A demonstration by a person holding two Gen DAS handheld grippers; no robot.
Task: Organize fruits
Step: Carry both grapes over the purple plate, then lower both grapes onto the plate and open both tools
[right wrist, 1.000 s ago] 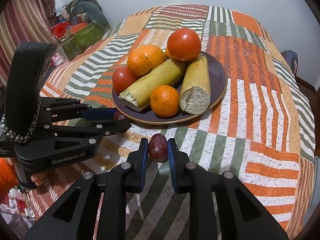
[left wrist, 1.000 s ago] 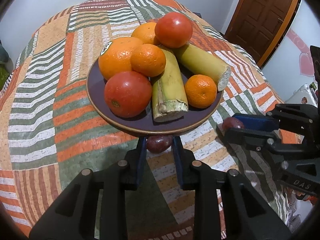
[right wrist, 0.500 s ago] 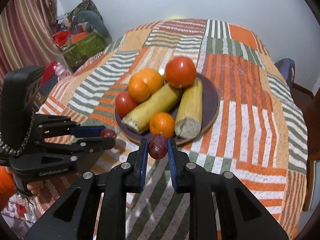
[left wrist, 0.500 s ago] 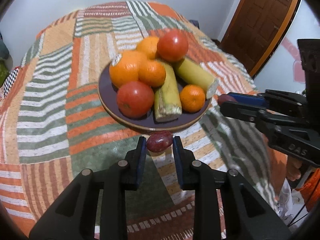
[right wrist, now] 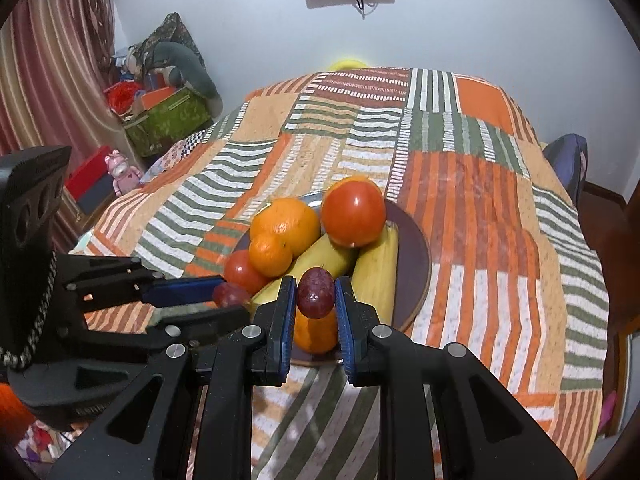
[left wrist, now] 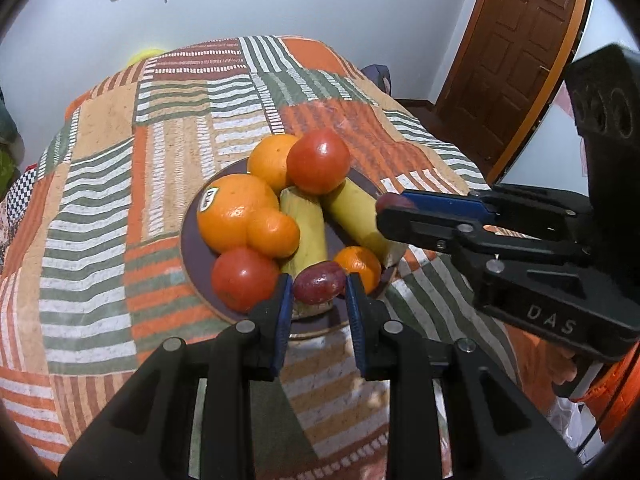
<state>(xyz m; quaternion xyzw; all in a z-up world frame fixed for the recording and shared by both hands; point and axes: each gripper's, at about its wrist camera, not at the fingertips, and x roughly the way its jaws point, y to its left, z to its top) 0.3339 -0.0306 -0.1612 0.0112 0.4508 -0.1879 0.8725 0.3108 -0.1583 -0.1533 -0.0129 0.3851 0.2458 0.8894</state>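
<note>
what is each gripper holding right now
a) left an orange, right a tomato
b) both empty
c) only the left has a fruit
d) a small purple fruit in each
d: the left gripper is shut on a purple fruit, and the right gripper is shut on another purple fruit, both above the near edge of the plate.

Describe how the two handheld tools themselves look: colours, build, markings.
Both are matte black plastic with angular linkage arms, silver rivet pins and blue ribbed pads inside the fingers. The left tool has a braided cord on its body. The right tool has "DAS" embossed on its side. Each carries a boxy black block with round holes.
</note>
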